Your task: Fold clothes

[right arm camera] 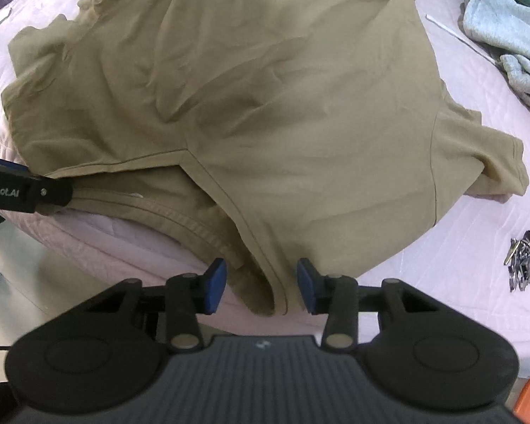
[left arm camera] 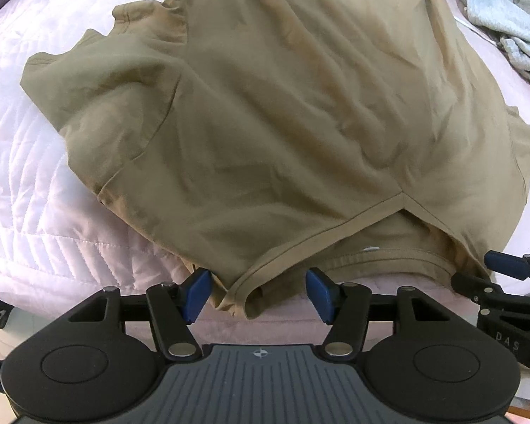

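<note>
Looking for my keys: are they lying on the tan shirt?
No, the keys lie on the bedcover, clear of the shirt.

Daylight from the left side, strong fisheye bending

In the left wrist view the white quilt [left arm camera: 35, 162] glares near its left edge; in the right wrist view it looks dimmer and pinkish. The olive t-shirt [right arm camera: 265, 106] has soft shadows in its wrinkles. Both pictures curve strongly at the edges, and the right one is slightly blurred.

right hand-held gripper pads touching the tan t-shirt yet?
Apart. The right wrist view shows the right hand-held gripper straddling the tan t-shirt shoulder corner, with visible gaps beside both blue pads.
</note>
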The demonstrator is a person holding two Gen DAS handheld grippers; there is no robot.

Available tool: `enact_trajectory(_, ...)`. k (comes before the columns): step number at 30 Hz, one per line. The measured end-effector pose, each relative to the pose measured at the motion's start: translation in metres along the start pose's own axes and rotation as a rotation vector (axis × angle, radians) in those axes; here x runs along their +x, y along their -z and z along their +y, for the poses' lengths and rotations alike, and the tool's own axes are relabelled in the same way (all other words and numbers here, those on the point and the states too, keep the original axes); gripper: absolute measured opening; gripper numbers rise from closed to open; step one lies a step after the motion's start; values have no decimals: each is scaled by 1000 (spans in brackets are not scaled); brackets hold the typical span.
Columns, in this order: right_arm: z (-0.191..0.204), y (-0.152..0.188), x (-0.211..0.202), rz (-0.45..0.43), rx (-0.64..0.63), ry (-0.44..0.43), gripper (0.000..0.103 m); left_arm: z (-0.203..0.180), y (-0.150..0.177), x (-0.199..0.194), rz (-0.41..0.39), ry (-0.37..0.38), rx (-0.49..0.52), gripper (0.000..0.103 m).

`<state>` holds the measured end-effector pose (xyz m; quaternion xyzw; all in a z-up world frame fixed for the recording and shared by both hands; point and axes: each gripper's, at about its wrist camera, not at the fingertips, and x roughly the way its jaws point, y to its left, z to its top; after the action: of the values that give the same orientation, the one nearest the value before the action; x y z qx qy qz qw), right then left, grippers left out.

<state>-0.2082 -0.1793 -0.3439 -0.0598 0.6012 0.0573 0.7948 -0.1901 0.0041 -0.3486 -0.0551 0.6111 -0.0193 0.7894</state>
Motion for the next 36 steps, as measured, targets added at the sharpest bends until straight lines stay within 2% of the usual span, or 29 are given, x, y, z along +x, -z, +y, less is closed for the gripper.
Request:
enact_trajectory(3,0,-1,0,0,-7,3,44,0,0,0,-3,1,0,60)
enact_trajectory(5,0,-2,2,9,-17,3,37,0,3,6,-2,0,1,58)
enact_trajectory(6,-1,-4,3,13,-22,6,31,-1,4,10,0,1,2,56)
enact_trajectory(7,-1,-3,4,14,-27,9,18,-2,3,11,1,3,3,53)
enact_trajectory(9,-4,-3,4,9,-28,4,4,-3,3,13,4,-4,15,29)
enact_trajectory(11,-7,-4,4,10,-33,-2,2,-2,3,16,13,-8,22,14)
enact_trajectory(12,-8,-4,4,11,-36,-6,1,-1,3,16,15,-9,23,9)
enact_trajectory(14,-10,-6,4,13,-32,-12,1,-1,4,16,14,-9,26,6)
enact_trajectory(27,-19,-9,-19,-10,-28,-11,1,0,12,-6,-8,6,55,4)
enact_trajectory(36,-7,-3,-31,-27,-26,-12,1,3,16,-16,-12,25,61,4)
